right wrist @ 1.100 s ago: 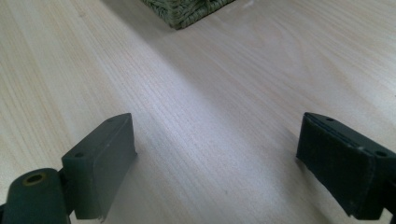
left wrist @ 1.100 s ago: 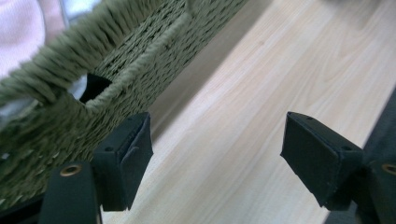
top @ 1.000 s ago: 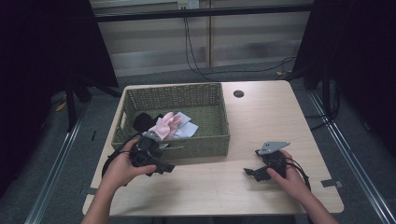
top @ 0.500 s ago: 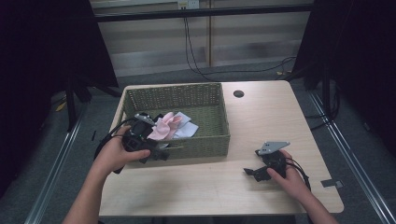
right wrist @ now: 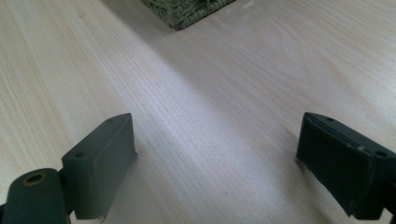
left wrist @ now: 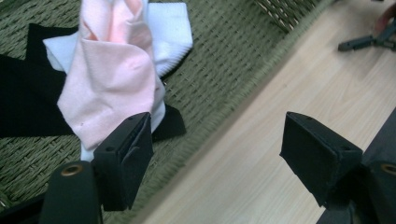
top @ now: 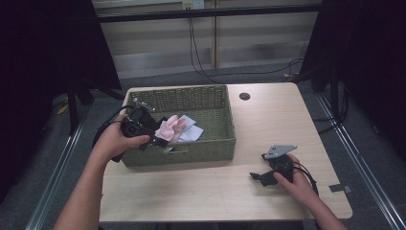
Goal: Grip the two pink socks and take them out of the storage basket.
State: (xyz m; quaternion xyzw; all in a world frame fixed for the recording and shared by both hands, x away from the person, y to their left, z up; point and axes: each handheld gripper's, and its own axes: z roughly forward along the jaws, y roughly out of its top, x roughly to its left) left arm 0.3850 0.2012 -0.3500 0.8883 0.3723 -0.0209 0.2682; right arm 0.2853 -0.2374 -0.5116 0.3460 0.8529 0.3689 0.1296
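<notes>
We see a pale wooden tabletop [top: 201, 191] with rounded corners and a small dark round hole [top: 244, 96] near its far edge. A green woven basket [top: 210, 148] stands on the left half of the tabletop, its long side toward the person. Inside it lie a black cloth [left wrist: 23, 98] flat on the woven floor, a white cloth [left wrist: 170, 32] over that, and a pink cloth [top: 170, 129] bunched on top, near the basket's left end.

The person's left hand [top: 112, 141] holds the left gripper [top: 158, 139] over the basket's near-left corner. In the left gripper view we see its fingers [left wrist: 126, 158] spread wide: one sits just at the lower edge of the pink cloth, the other hangs over the bare tabletop outside the basket's near wall. We cannot tell whether the first finger touches the cloth; nothing is pinched between them.

The right hand [top: 299, 184] rests on the tabletop toward the near-right corner, well apart from the basket, holding the right gripper [top: 258, 177] with its grey plate [top: 278, 151] uppermost. In the right gripper view its fingers [right wrist: 100, 163] are likewise spread wide, low over bare wood, with a corner of the basket at the top edge.

A grey tape strip [top: 336, 188] lies at the tabletop's right edge.
</notes>
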